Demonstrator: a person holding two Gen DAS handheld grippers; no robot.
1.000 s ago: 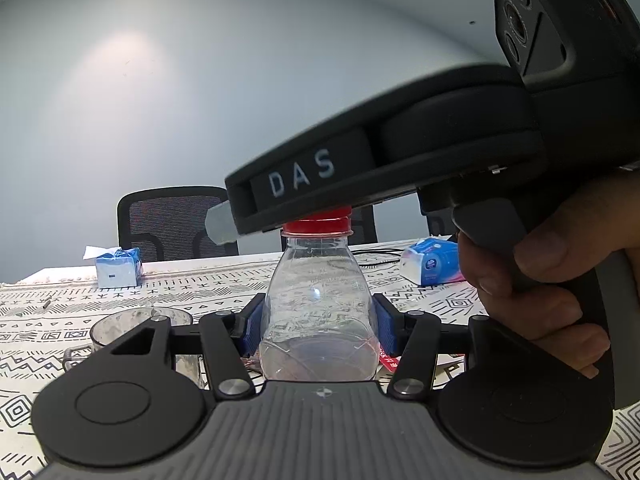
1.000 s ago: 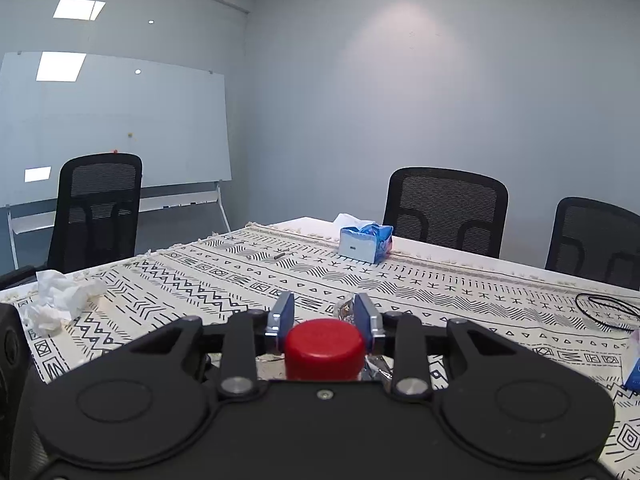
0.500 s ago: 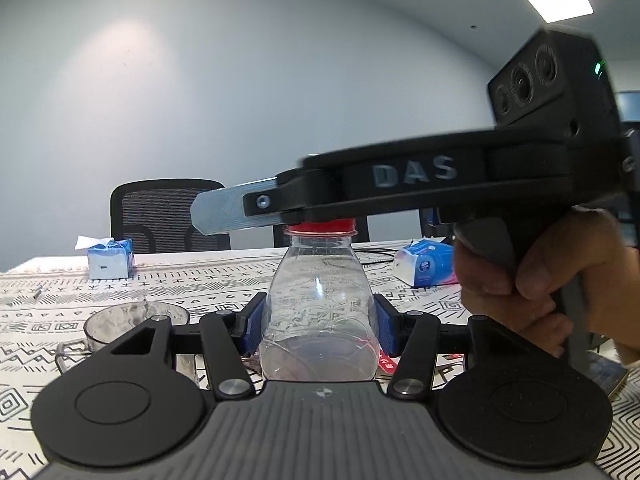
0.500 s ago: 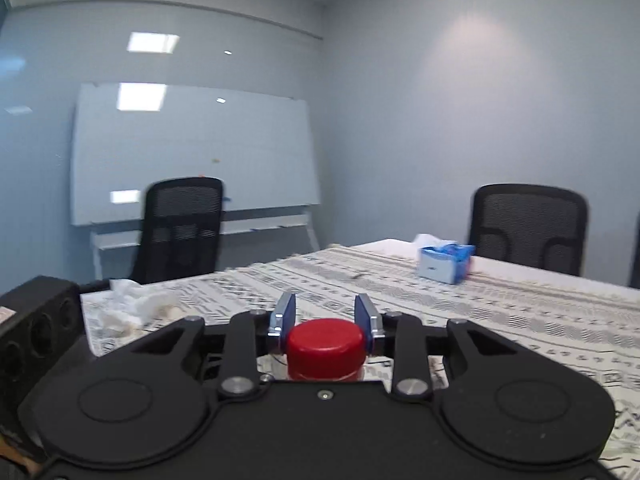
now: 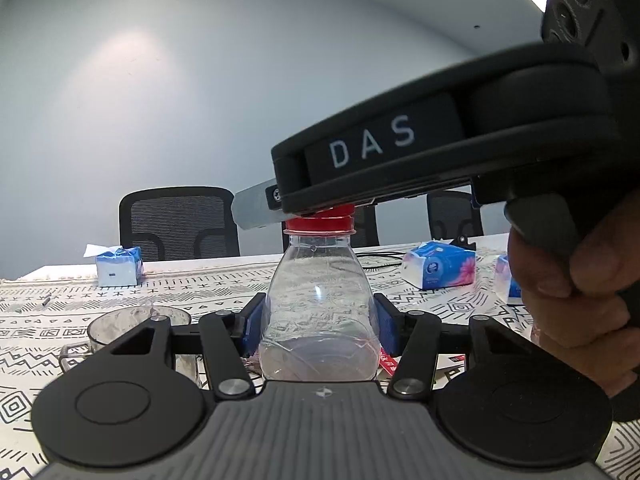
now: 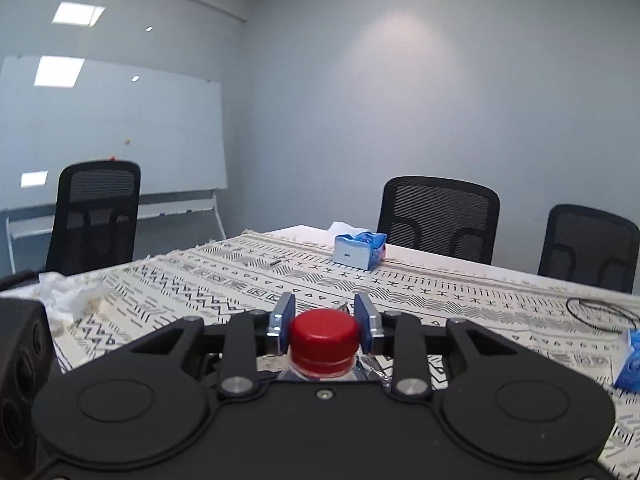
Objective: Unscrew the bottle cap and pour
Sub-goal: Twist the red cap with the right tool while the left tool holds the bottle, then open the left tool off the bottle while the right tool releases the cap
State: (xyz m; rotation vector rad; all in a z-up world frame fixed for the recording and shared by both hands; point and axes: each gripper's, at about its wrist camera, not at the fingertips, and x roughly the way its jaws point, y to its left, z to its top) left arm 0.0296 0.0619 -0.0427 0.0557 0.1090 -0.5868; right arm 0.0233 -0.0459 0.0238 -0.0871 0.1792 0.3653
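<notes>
Both your tongs are holding the bottle.
Your left gripper (image 5: 320, 320) clamps the clear plastic bottle (image 5: 319, 312) upright; your right gripper (image 6: 324, 318) pinches its red cap (image 6: 324, 334).

"DAS" on right tongs (image 5: 280, 212)

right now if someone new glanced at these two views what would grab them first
The red cap sits dead center in the right wrist view, pinched between the right gripper pads. In the left wrist view, the clear bottle stands upright, clamped by the left gripper, with the other gripper's black body marked DAS looming over it from the upper right. A clear cup sits left of the bottle on the patterned tablecloth.
</notes>
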